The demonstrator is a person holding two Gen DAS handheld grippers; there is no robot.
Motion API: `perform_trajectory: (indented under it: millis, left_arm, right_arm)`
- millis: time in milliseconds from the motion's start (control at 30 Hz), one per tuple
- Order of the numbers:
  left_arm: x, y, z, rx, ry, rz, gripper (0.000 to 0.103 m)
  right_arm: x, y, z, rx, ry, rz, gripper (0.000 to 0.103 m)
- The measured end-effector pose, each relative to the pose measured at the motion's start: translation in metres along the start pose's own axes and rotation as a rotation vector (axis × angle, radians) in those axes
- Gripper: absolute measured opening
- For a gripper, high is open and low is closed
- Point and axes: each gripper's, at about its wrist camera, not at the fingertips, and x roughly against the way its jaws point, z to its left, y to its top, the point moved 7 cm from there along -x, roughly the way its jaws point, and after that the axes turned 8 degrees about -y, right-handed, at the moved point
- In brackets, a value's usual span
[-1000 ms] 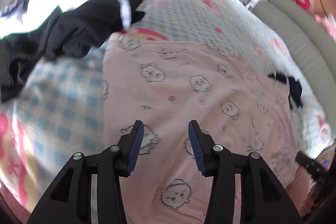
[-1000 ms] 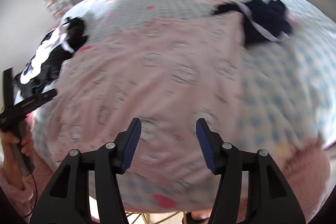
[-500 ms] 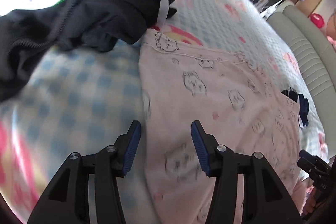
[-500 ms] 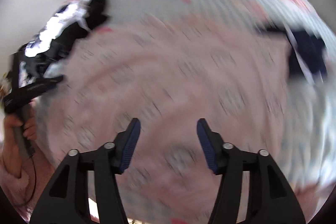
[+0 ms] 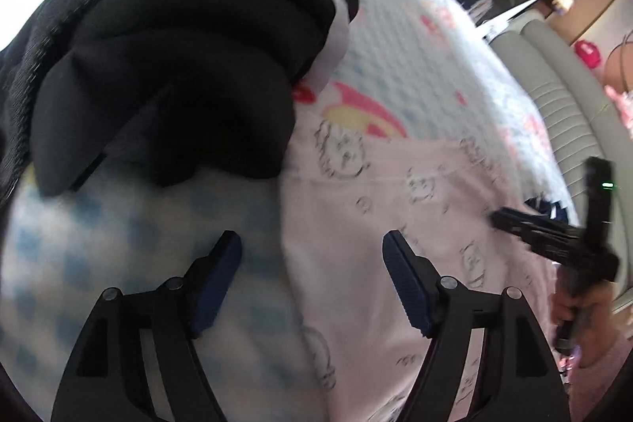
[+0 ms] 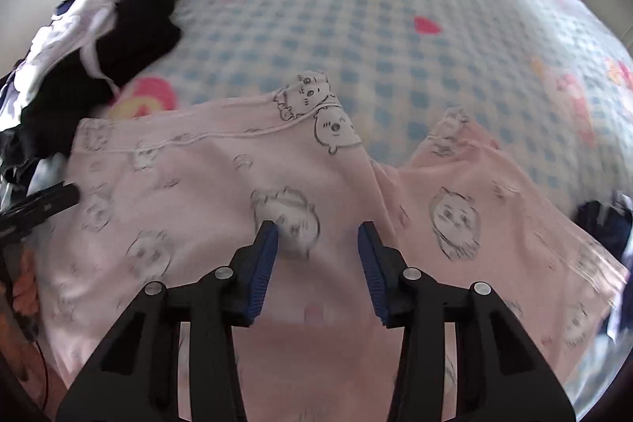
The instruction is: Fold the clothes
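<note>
A pink cartoon-print garment is spread flat at the near edge of the checked bedspread, beside a black and white clothes pile at its left corner. The left gripper is opening over the garment's left hem, nothing gripped. The right gripper is closing above the cloth, apparently untouched

Pink garment: pale pink, grey-outlined cartoon animal faces. Bedspread: blue-and-white check, pink and yellow motifs, red hearts. Clothes heap: black, some white. Small garment at edge: navy, possibly white trim, blurred. Gripper pads: blue on black arms.
</note>
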Motion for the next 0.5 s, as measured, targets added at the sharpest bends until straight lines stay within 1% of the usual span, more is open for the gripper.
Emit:
perform_trajectory:
  millis: [33, 67, 100, 133, 167, 200, 233, 267, 300, 333, 367, 400, 433, 467, 500]
  left_arm:
    - [-0.001, 0.003, -0.001, -0.010, -0.002, -0.014, 0.031]
    - [-0.004, 0.005, -0.002, -0.022, 0.014, -0.012, 0.022]
    - [-0.008, 0.005, -0.002, -0.037, 0.034, 0.000, 0.014]
    - [-0.012, 0.004, -0.002, -0.056, 0.059, 0.015, 0.010]
    - [-0.016, 0.002, -0.002, -0.080, 0.087, 0.032, 0.009]
    - [-0.021, 0.000, -0.003, -0.104, 0.115, 0.049, 0.008]
    - [-0.025, -0.002, -0.003, -0.127, 0.143, 0.066, 0.007]
    - [-0.026, -0.001, -0.004, -0.146, 0.172, 0.063, 0.006]
    - [-0.023, 0.003, -0.005, -0.160, 0.201, 0.039, 0.004]
    - [-0.020, 0.008, -0.006, -0.174, 0.230, 0.015, 0.003]
    - [-0.017, 0.012, -0.007, -0.188, 0.259, -0.009, 0.003]
    - [-0.014, 0.017, -0.008, -0.202, 0.288, -0.033, 0.003]
    - [-0.015, 0.018, -0.007, -0.208, 0.316, -0.033, 0.010]
    - [-0.021, 0.016, -0.003, -0.208, 0.342, -0.009, 0.014]
    - [-0.026, 0.014, 0.000, -0.207, 0.369, 0.015, 0.017]
  right_arm:
    - [-0.008, 0.004, 0.000, -0.004, 0.009, 0.001, 0.045]
    - [-0.016, 0.008, 0.001, -0.003, 0.017, 0.004, 0.049]
    - [-0.024, 0.013, 0.001, -0.002, 0.024, 0.006, 0.047]
    - [-0.035, 0.013, 0.004, 0.021, 0.026, 0.025, 0.041]
    - [-0.047, 0.012, 0.008, 0.068, 0.010, 0.043, 0.035]
    - [-0.050, 0.011, 0.010, 0.091, -0.005, 0.038, 0.033]
    - [-0.048, 0.011, 0.011, 0.096, -0.014, 0.024, 0.031]
    - [-0.043, 0.012, 0.011, 0.095, -0.022, 0.010, 0.025]
    - [-0.037, 0.014, 0.010, 0.092, -0.025, -0.008, 0.019]
    - [-0.030, 0.017, 0.009, 0.088, -0.027, -0.029, 0.017]
    - [-0.023, 0.021, 0.008, 0.084, -0.028, -0.050, 0.010]
    - [-0.016, 0.024, 0.007, 0.081, -0.029, -0.071, 0.007]
    - [-0.010, 0.030, 0.005, 0.067, -0.036, -0.103, 0.007]
    - [-0.009, 0.036, -0.002, 0.040, -0.061, -0.129, 0.007]
    - [-0.014, 0.036, -0.011, 0.000, -0.067, -0.102, 0.010]
